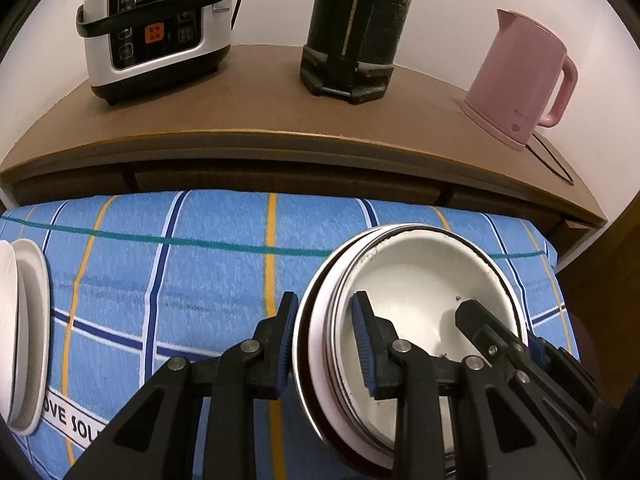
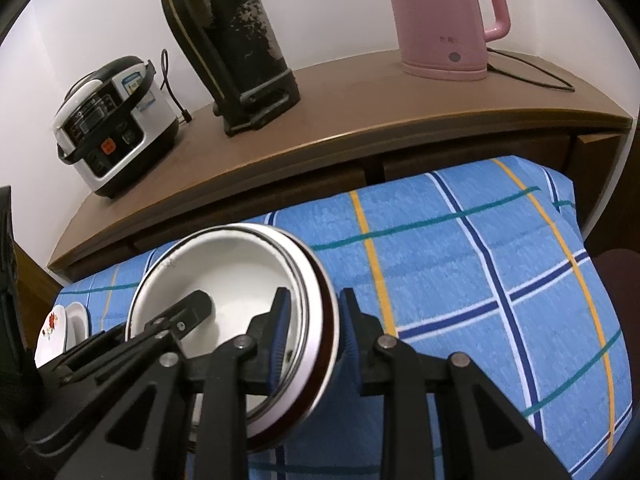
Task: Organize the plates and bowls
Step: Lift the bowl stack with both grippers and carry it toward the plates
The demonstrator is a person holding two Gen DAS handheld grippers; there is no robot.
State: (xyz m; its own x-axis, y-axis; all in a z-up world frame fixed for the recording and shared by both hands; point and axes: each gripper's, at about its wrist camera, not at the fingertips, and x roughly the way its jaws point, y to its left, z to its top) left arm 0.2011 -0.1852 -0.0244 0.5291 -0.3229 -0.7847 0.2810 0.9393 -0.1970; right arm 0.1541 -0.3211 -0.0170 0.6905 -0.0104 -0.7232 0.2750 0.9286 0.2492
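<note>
A stack of nested bowls [image 1: 416, 272] [image 2: 236, 264], white inside with metal and dark brown rims, sits over the blue checked cloth [image 1: 192, 272] [image 2: 480, 264]. My left gripper [image 1: 325, 330] is shut on the stack's left rim, one blue pad inside the top bowl and one outside. My right gripper [image 2: 314, 320] is shut on the opposite rim in the same way. Each gripper shows in the other's view: the right gripper [image 1: 492, 332], the left gripper [image 2: 188, 316]. White plates [image 1: 28, 332] [image 2: 60, 328], one with a flower print, lie at the cloth's left end.
Behind the cloth runs a brown wooden counter [image 1: 260, 120] [image 2: 360, 120]. On it stand a rice cooker [image 1: 152, 28] [image 2: 112, 120], a tall black flask [image 1: 352, 28] [image 2: 236, 48] and a pink kettle [image 1: 524, 80] [image 2: 444, 16] with its cord.
</note>
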